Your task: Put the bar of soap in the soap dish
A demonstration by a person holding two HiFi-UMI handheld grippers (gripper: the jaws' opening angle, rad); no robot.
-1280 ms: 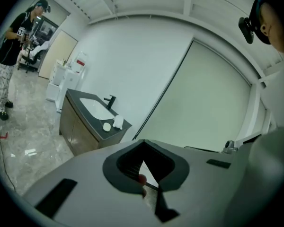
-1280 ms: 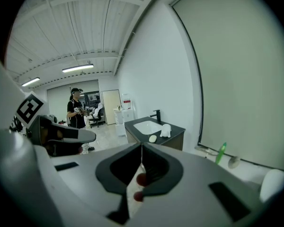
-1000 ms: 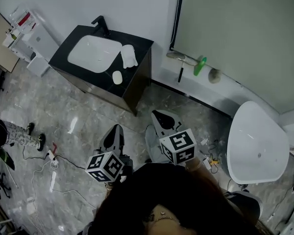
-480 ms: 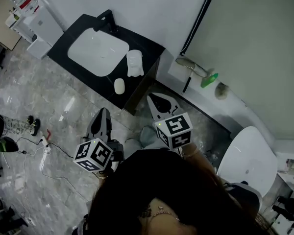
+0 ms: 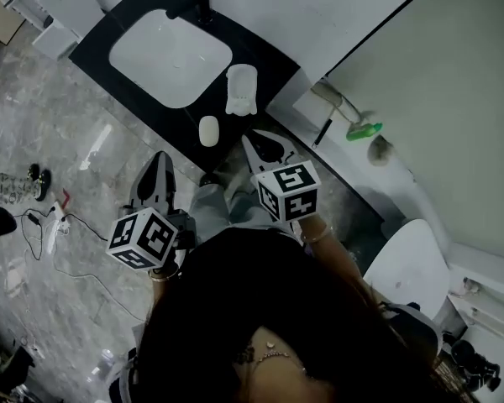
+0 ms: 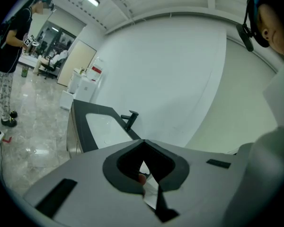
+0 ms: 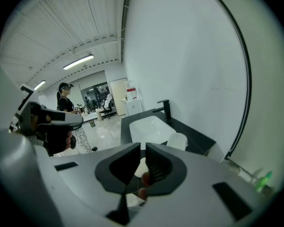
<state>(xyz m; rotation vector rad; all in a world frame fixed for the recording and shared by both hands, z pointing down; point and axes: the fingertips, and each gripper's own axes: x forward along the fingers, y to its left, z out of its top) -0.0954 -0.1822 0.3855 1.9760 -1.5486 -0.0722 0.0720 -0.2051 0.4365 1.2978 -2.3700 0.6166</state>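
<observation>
The white oval bar of soap [image 5: 208,130] lies on the black vanity counter [image 5: 151,112] near its front edge. Just behind it stands the white soap dish [image 5: 241,89], beside the white basin [image 5: 170,57]. My right gripper [image 5: 254,141] is shut and empty, its tips over the counter's corner a little right of the soap. In the right gripper view the right gripper [image 7: 143,146] points at the soap [image 7: 140,167], with the dish [image 7: 176,141] beyond. My left gripper [image 5: 159,162] hangs over the floor in front of the counter; the left gripper [image 6: 143,141] is shut with nothing held.
A black faucet [image 5: 189,2] stands behind the basin. A green brush [image 5: 363,129] and pipes sit at the wall to the right, and a white toilet [image 5: 407,267] further right. Cables [image 5: 50,225] lie on the floor at left. A person [image 7: 66,103] stands in the background.
Both grippers have moved forward toward the vanity, which now sits much nearer. The right tips have reached the counter's corner by the soap. Both jaws stayed shut.
</observation>
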